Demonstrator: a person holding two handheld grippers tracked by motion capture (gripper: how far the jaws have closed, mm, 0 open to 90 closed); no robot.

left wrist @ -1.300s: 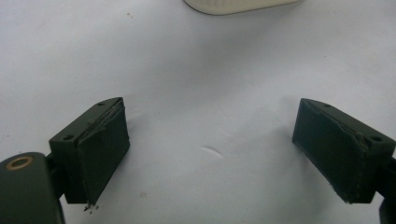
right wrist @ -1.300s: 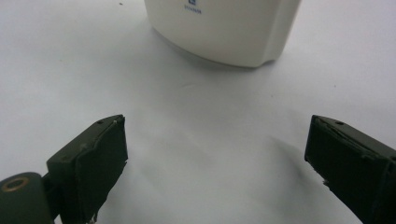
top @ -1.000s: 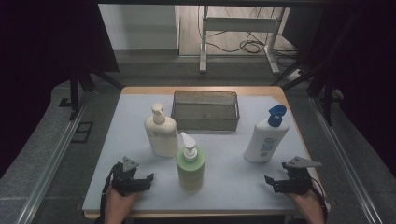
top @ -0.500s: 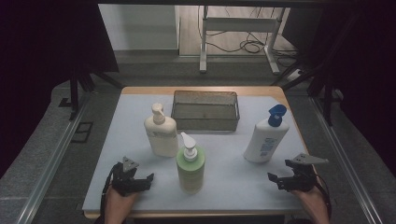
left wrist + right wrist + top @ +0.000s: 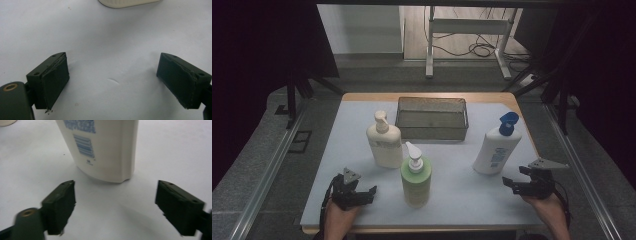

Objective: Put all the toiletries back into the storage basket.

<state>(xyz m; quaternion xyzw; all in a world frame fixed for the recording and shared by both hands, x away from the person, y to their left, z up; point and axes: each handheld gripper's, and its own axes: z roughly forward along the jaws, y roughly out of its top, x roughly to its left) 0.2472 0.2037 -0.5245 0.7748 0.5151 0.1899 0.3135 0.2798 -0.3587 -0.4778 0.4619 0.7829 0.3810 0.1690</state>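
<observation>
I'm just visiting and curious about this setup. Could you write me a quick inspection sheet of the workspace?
Surface: pale table cover, flat.
Job's things: white bottle with blue cap, upright, just ahead of the right gripper.
Clutter: cream pump bottle, green pump bottle, wire basket at the back.
Grippers: right gripper's jaws have just been closing, nothing between them; left gripper open, resting on the cover.
Cables: loose cables on the floor.
Surroundings: metal frame, dark curtains.

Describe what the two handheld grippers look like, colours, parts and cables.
Both are black. The left gripper and right gripper each carry a grey three-cornered plate on top and trail a dark cable past the wrist. Each has two blocky black jaws with flat pads, small screw holes, and a brass-coloured ring near the base.
</observation>
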